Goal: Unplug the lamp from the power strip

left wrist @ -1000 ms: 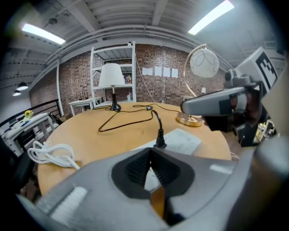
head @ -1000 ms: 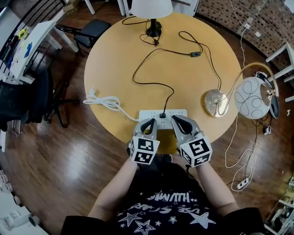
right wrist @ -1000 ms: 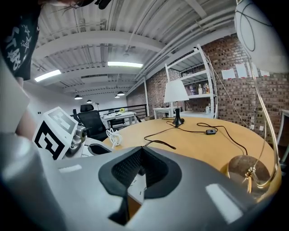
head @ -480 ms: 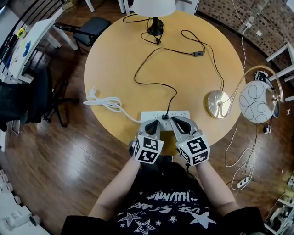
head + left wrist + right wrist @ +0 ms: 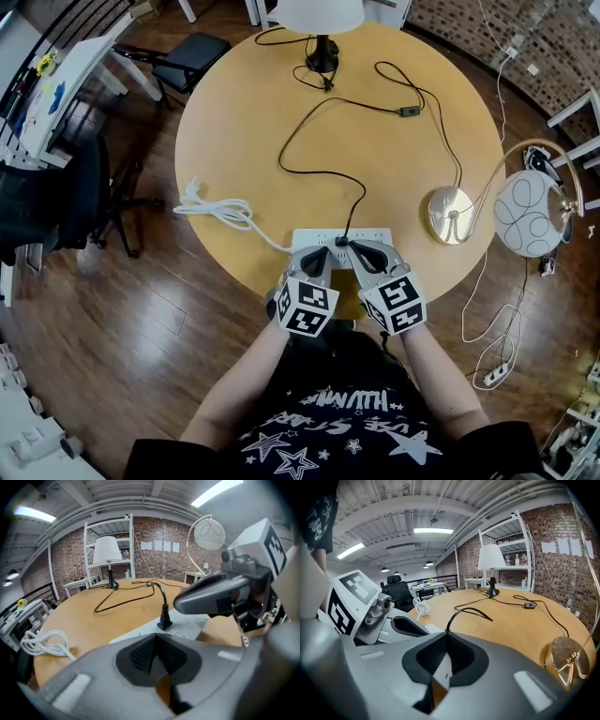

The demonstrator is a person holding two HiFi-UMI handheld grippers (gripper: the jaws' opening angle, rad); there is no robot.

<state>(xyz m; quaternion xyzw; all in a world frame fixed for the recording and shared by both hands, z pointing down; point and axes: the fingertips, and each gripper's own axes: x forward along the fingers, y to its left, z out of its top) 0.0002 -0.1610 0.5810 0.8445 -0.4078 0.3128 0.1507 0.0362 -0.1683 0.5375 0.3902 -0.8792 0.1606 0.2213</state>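
Note:
A white power strip [image 5: 367, 232] lies at the near edge of the round wooden table [image 5: 244, 122]. A black plug [image 5: 342, 241] stands in the power strip [image 5: 194, 623], and its black cord [image 5: 309, 169] runs across the table to a lamp [image 5: 321, 19] with a white shade at the far side. My left gripper [image 5: 314, 255] is shut and empty, its tips at the strip's near edge, left of the plug [image 5: 164, 618]. My right gripper [image 5: 360, 249] is shut too, its tip just right of the plug. In the right gripper view the shut jaws hide the plug; only the cord [image 5: 466, 613] shows.
The strip's own white cable [image 5: 217, 210] lies coiled at the table's left edge. A gold lamp base [image 5: 448, 214] with a curved stem and white globe [image 5: 525, 212] sits at the right. An inline switch [image 5: 410, 112] lies on the cord. Chairs and shelving stand around the table.
Both grippers have moved forward to the power strip. The right one has come in close to the plug. Both stay shut.

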